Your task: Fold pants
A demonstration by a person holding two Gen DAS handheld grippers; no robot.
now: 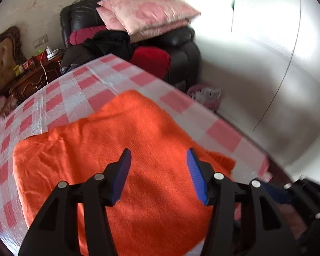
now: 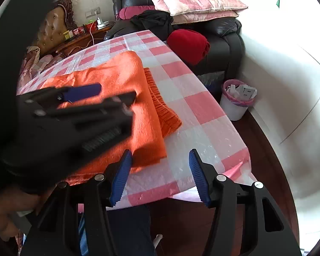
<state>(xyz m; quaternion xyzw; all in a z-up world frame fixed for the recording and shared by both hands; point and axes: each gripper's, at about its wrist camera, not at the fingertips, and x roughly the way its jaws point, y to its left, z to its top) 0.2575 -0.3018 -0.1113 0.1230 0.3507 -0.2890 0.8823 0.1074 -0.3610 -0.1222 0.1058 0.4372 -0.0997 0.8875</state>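
Left tongs (image 1: 159, 160) hover spread wide over the orange pants (image 1: 108, 149), gripping nothing, probably to smooth the folded stack on the checked tabletop (image 1: 79, 81); right tongs (image 2: 160, 160) gape empty at the bundle's near corner, poised for a pinch.

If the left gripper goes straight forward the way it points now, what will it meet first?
Most likely the orange pants: the open left gripper points down onto the folded fabric, with nothing between. Depth is unclear in this fisheye view.
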